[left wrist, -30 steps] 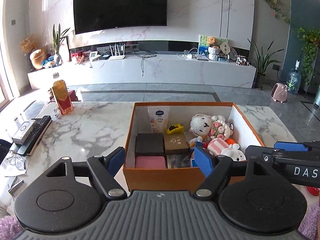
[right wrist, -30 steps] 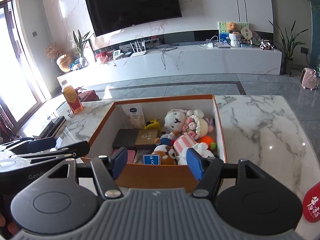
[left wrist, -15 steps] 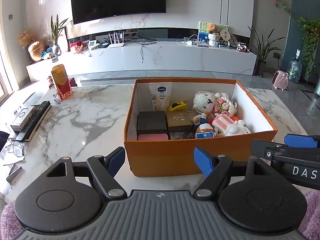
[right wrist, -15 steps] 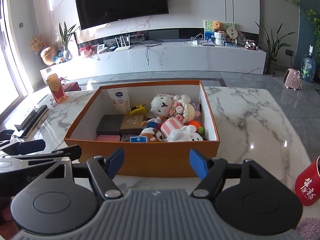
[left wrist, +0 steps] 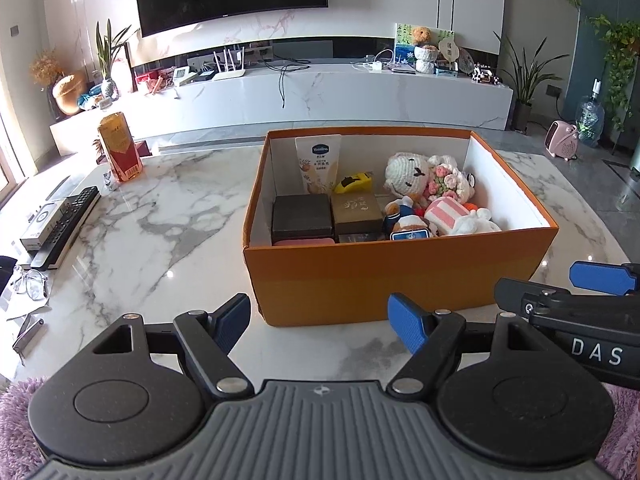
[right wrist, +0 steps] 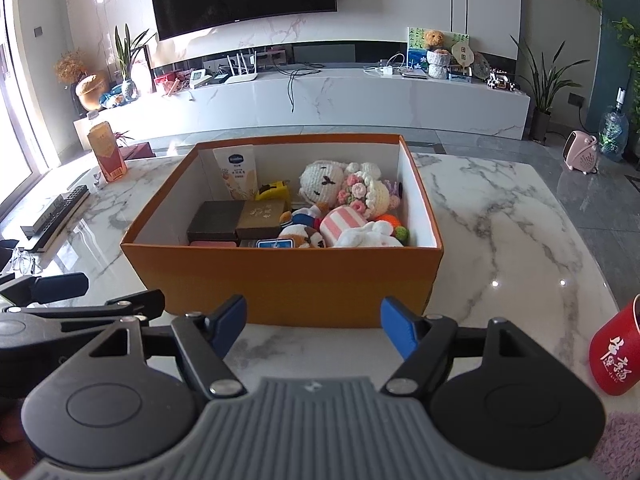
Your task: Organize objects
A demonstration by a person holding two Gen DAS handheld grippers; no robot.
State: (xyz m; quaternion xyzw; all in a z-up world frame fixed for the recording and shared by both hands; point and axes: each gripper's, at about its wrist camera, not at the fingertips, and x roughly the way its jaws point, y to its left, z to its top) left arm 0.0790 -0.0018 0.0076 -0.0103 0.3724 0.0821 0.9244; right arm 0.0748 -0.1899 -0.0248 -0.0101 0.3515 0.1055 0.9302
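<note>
An orange box (left wrist: 396, 280) (right wrist: 288, 280) stands on the marble table. It holds a cream tube (left wrist: 318, 162), dark and gold boxes (left wrist: 302, 216), a yellow item (left wrist: 352, 182) and several plush toys (left wrist: 428, 184). My left gripper (left wrist: 320, 320) is open and empty, just short of the box's near wall. My right gripper (right wrist: 312, 326) is open and empty too, also in front of the near wall. Each gripper shows at the edge of the other's view.
A red can (right wrist: 618, 354) stands at the right near the table's edge. A red-and-gold carton (left wrist: 119, 146), a remote (left wrist: 64, 232), a small device (left wrist: 42, 226) and glasses (left wrist: 30, 282) lie at the left. The TV console is beyond the table.
Both grippers have drawn back from above the box toward the near table edge. The box now lies wholly ahead of the fingertips. Both stay open and empty.
</note>
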